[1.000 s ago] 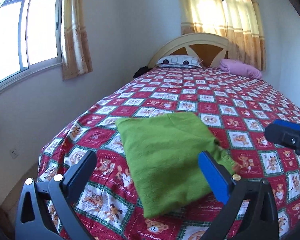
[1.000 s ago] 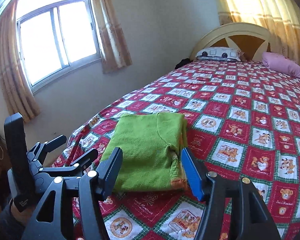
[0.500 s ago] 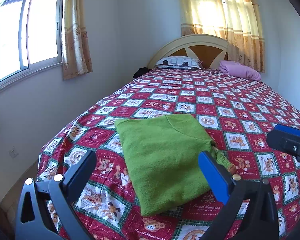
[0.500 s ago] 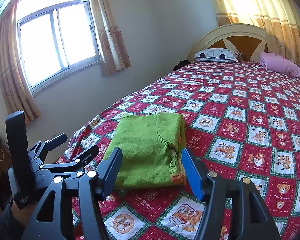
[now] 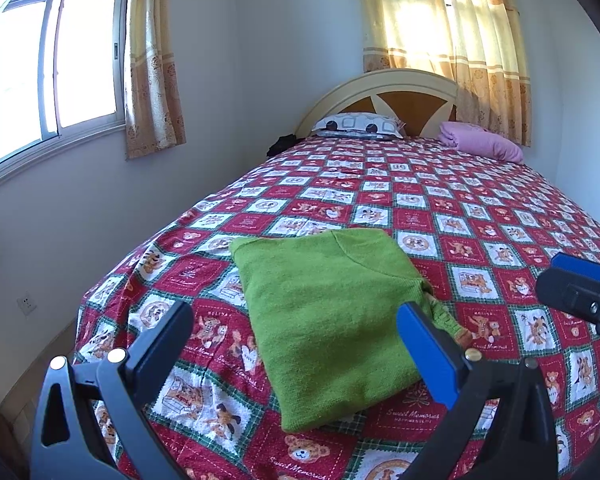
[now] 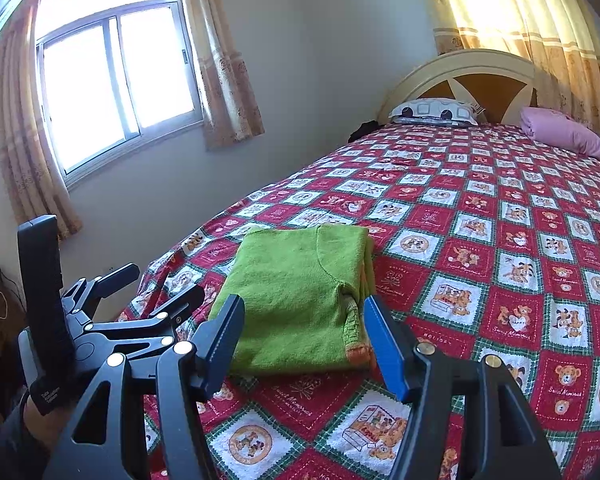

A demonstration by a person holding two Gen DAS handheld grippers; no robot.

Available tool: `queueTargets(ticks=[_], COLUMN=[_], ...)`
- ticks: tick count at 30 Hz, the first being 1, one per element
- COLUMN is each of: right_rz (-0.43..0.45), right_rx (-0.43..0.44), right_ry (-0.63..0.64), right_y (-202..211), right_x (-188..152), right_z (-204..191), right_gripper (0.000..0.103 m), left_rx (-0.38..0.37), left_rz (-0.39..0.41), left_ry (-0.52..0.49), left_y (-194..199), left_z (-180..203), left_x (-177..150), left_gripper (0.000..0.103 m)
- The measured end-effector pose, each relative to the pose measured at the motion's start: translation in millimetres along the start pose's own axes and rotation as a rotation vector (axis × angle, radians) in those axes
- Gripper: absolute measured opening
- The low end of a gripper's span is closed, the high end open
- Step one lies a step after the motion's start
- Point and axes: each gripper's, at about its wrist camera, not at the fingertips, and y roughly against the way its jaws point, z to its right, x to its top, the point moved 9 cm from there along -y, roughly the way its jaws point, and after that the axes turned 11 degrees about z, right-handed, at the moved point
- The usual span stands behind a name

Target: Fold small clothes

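Your left gripper hangs wide and empty, and so does your right gripper. The folded green knitted sweater lies just ahead of both and below them, on the red teddy-bear patchwork bedspread near its foot edge. Its long axis runs away from you, with the orange-trimmed cuff on its right side, by your right claw's blue finger. It looks fully folded. Beyond it the spread runs bare up to the spotted pillow and pink pillow.
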Motion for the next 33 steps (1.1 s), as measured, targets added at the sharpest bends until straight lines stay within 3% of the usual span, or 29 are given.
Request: queueTargets(ticks=[21,33], right_rz=[-0.002,0.008], right_rx=[0.001,0.001], right_ry=[0.0,-0.002], right_y=[0.8,3.0], right_x=[-2.0,-2.7], right_z=[-0.2,-1.7], right_gripper=[0.063,0.063], left_rx=[0.001,-0.04], left_rz=[-0.003,-0.013], left_ry=[0.003,0.008], left_y=[1.4,2.1], left_z=[1.2,6.5], left_x=[-0.2,0.4], left_gripper=[0.103,0.103])
